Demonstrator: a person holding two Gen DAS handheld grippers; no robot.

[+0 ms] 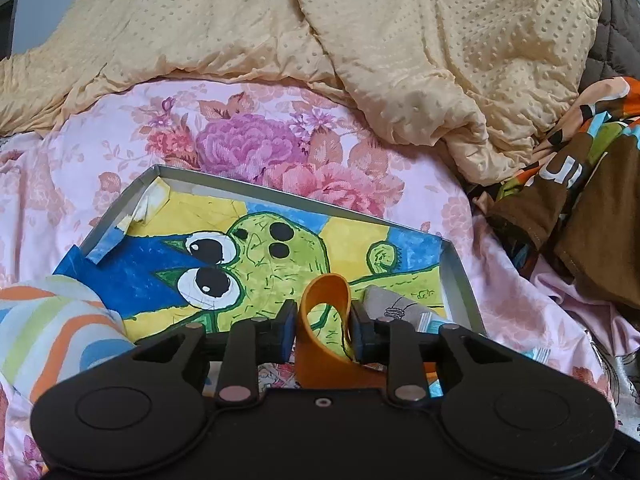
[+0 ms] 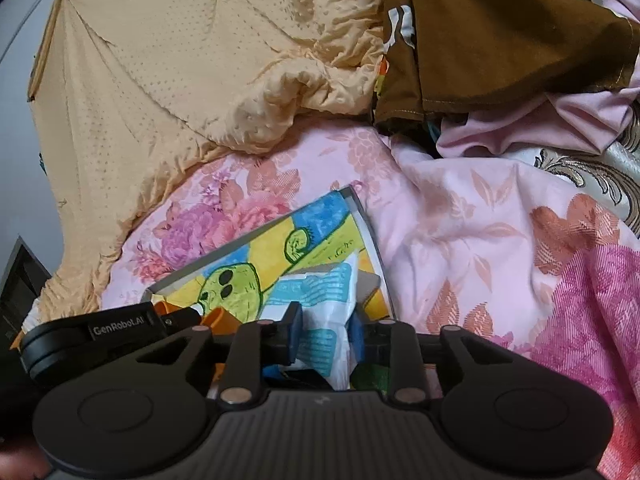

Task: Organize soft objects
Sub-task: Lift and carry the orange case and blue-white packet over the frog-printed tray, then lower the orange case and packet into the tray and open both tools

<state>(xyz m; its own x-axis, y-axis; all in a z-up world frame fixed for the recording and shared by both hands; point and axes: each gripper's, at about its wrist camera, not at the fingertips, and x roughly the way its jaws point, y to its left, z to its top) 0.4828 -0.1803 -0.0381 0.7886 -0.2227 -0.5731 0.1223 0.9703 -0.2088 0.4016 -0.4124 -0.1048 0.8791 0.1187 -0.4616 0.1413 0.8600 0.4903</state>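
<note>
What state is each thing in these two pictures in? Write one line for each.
Tray: open, lying flat on the flowered sheet.
Orange cup: tilted, between the left claw pads.
White and blue packet: crumpled, between the right claw pads.
Yellow blanket: bunched up.
Brown cloth: rumpled, unfolded.
Striped cloth: heaped beside the tray.
</note>
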